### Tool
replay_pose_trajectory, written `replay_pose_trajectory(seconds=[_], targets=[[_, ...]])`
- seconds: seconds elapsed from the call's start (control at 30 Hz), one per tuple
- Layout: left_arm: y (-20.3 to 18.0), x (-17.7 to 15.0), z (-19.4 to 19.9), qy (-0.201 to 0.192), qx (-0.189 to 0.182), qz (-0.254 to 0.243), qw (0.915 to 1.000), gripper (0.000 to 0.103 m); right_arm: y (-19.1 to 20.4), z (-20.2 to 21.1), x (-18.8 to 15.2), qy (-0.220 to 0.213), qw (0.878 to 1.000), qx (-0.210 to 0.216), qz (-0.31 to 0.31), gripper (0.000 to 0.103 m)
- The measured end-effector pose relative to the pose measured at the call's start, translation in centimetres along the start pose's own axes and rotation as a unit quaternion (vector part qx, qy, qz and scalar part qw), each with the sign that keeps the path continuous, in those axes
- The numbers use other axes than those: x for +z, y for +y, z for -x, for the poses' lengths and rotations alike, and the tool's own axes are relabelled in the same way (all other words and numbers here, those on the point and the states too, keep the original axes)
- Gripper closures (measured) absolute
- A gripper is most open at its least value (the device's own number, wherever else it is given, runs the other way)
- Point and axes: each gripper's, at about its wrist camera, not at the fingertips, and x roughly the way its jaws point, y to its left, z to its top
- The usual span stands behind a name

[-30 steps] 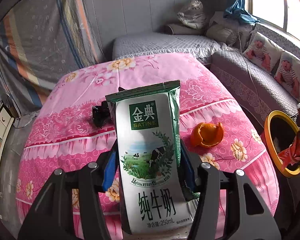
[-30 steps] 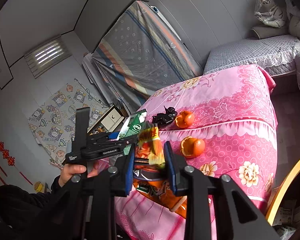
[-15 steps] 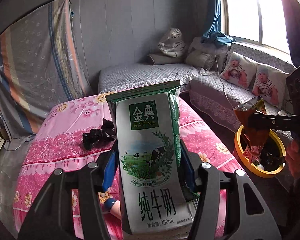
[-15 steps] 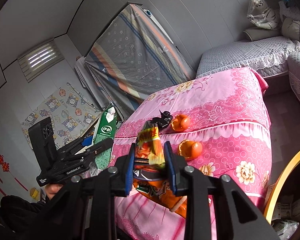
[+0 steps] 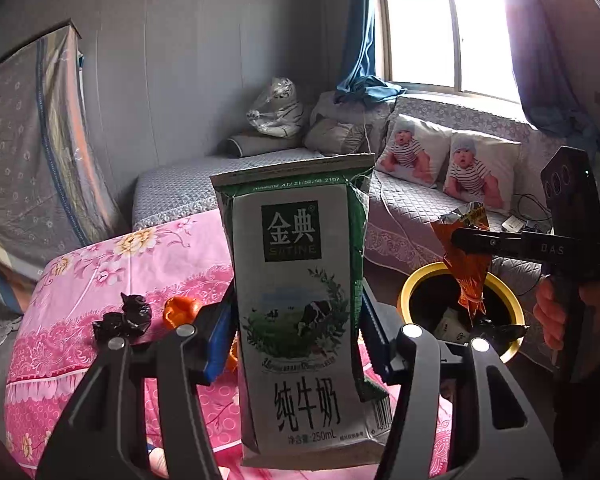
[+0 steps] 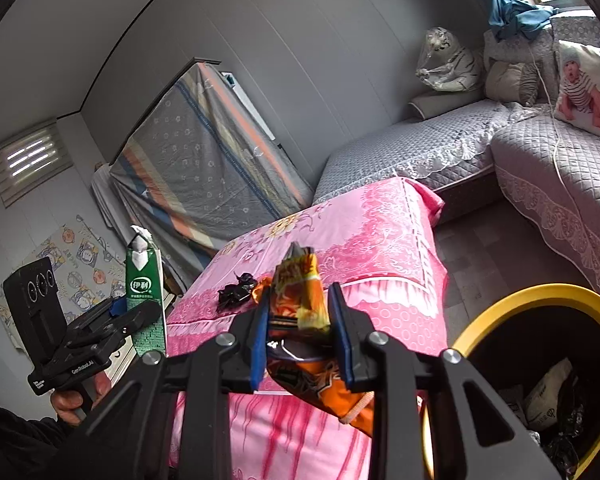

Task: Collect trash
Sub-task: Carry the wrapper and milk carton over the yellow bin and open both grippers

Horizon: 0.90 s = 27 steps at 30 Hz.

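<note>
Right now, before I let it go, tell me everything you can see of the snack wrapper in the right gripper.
The snack wrapper is a crumpled orange foil packet with yellow and red print, its torn top showing silver lining. The right gripper clamps it across the middle between blue pads, so it stands roughly upright. In the left wrist view it hangs over the yellow-rimmed bin, lower end at the opening, not yet dropped.

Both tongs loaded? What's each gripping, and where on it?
Yes. Left tongs clamp the milk carton by its side edges, near mid-height. Right tongs pinch the orange snack wrapper across its middle.
</note>
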Motion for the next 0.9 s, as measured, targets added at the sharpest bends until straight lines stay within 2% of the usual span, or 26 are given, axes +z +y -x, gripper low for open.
replay_pose_trajectory(seconds=[0.2, 0.33, 0.6, 0.67, 0.73, 0.9], targets=[[-4.1, 1.4, -1.6, -0.008, -0.04, -0.027, 0.9988, 0.051, -3.9, 2.1, -0.7, -0.019, 0.998, -0.061, -0.026, 0.077], [-6.5, 2.1, -3.1, -0.011, -0.065, -0.035, 0.9972, 0.051, -6.3, 3.2, -1.1, -0.028, 0.995, -0.085, -0.044, 0.077], [-10.7, 2.7, -7.1, -0.014, -0.129, -0.042, 0.9907, 0.05, -10.0, 5.0, -2.0, -0.047, 0.984, -0.153, -0.078, 0.077], [-11.8, 2.5, -8.3, -0.013, -0.134, -0.047, 0.9898, 0.05, -10.9, 5.2, -2.3, -0.045, 0.982, -0.161, -0.091, 0.077], [-12.7, 2.3, -9.7, -0.004, -0.13, -0.053, 0.9901, 0.05, -11.8, 5.2, -2.5, -0.042, 0.98, -0.169, -0.1, 0.077], [-13.9, 1.9, -14.4, 0.055, -0.156, -0.031, 0.9857, 0.05, -12.9, 5.3, -3.1, -0.037, 0.975, -0.189, -0.114, 0.077]])
